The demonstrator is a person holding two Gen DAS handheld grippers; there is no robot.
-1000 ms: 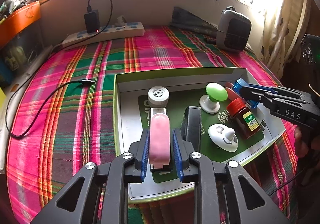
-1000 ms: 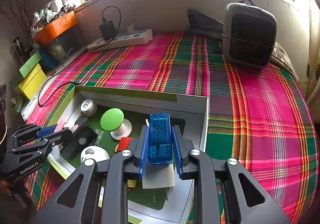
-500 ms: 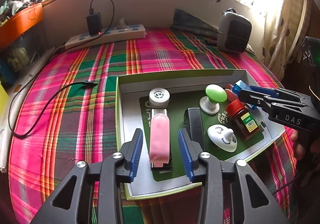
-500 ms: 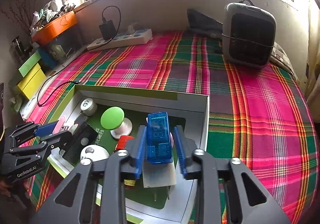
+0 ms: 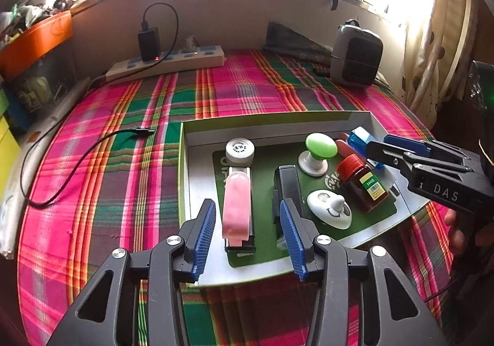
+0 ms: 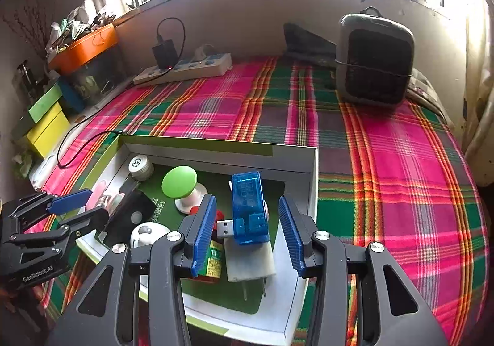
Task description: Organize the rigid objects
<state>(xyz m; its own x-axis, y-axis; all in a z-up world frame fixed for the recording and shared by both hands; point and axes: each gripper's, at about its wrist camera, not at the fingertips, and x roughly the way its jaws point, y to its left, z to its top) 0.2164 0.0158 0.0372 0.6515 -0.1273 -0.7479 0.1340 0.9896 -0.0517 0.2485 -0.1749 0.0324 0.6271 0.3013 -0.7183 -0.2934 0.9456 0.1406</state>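
Step in hand: I judge both placements done; the items lie in the box (image 5: 271, 125) and I am letting go on both sides.
Left gripper (image 5: 247, 235): jaws apart, straddling the pink stapler (image 5: 237, 202) without touching it.
Pink stapler: lies flat along the left side of the box floor, its far end just short of the white round cap (image 5: 240, 149) near the back-left corner.
Right gripper (image 6: 247, 231): jaws apart, with a clear gap either side of the blue USB tester (image 6: 248, 207).
Blue USB tester: rests tilted on the white plug adapter (image 6: 250, 256) near the right wall of the box, its metal plug pointing left toward the red-capped bottle (image 5: 362, 187).
Other contents: black stapler (image 5: 287, 188) beside the pink one; green-topped knob (image 5: 319, 150) toward the back; white smiley piece (image 5: 328, 210) near the front edge.
Carrier: the box sits on a plaid-covered bed (image 5: 123, 142), toward its front right.
Next move, my judgement: I lift both grippers straight back and up, jaws wide, so no pad drags the stapler or tips the tester off its perch.
Watch: the tester looks the less stable of the two.
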